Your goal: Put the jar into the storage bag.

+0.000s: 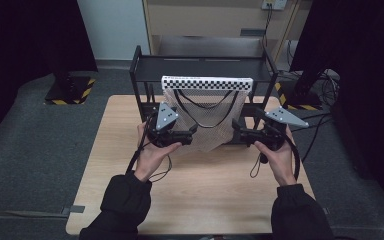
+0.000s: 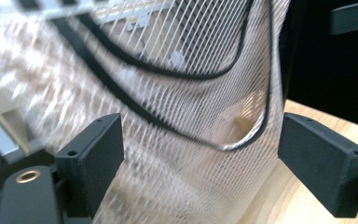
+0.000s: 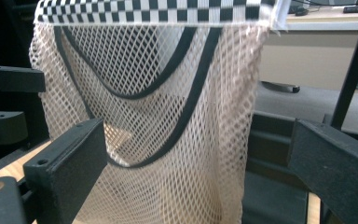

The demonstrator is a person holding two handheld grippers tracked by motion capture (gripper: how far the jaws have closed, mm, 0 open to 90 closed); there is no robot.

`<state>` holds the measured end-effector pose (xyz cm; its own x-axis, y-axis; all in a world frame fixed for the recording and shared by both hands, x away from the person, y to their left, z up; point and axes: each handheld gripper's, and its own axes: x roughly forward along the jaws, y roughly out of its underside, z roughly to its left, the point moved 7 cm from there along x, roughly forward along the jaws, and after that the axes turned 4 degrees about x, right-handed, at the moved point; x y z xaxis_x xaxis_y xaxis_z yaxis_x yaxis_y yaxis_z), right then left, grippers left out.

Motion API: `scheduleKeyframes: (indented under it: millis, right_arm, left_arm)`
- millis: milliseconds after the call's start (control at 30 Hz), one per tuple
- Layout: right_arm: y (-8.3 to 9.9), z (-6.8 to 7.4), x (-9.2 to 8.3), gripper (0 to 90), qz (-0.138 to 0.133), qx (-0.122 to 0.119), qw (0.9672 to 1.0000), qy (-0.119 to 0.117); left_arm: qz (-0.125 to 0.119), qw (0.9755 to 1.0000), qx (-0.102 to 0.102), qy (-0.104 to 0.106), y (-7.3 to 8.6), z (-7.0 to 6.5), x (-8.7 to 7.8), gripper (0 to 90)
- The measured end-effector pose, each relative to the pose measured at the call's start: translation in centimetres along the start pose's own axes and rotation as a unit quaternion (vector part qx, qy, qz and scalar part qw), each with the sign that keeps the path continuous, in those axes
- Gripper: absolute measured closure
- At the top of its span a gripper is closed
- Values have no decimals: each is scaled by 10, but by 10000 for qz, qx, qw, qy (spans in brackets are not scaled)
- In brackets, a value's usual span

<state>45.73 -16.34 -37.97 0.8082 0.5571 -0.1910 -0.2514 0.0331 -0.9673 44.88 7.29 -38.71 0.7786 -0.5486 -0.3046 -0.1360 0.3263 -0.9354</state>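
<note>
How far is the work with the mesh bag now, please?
Done: the mesh bag already hangs from the black rack by its checkered top edge. In hand: the left gripper and right gripper stand at its two sides, jaws open, no pad pressing the net. Left: probably gripping the bag, which neither gripper holds yet.

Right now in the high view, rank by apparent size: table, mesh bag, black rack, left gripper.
1. Table, largest.
2. Black rack.
3. Mesh bag; it hangs in front of the rack, so the rack's full extent is partly hidden.
4. Left gripper, smallest.
</note>
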Motion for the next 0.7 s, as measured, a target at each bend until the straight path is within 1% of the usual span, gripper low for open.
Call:
scheduleKeyframes:
  millis: [100,200,267,333,400,467,500,600,700]
  right_arm:
    - [8,-2,-6,47,63,-11,10000,10]
    - [14,-3,-12,47,81,14,10000,-5]
    - [18,-4,-16,47,100,34,9999,-20]
    - [22,-6,-18,47,112,26,9999,9]
    - [27,-8,-19,47,166,45,9998,24]
    - [30,-9,-19,47,215,23,9997,61]
    - [31,-10,-19,47,222,29,9997,53]
    - [36,-9,-20,47,305,-39,9995,59]
    - [41,-8,-20,46,374,-76,9993,43]
  left_arm:
    - [55,9999,-94,-66,9,5,-5,138]
    - [40,9997,-224,-121,13,9,-12,141]
    - [-1,9995,-265,-150,14,11,-16,143]
    - [9,9995,-282,-173,16,11,-21,144]
    - [10,9995,-254,-193,19,11,-26,144]
    - [57,9995,-189,-234,24,11,-31,144]
    - [73,9995,-189,-257,26,11,-33,144]
    - [103,9992,-241,-287,33,14,-37,145]
    - [224,9988,-287,-327,42,17,-37,147]
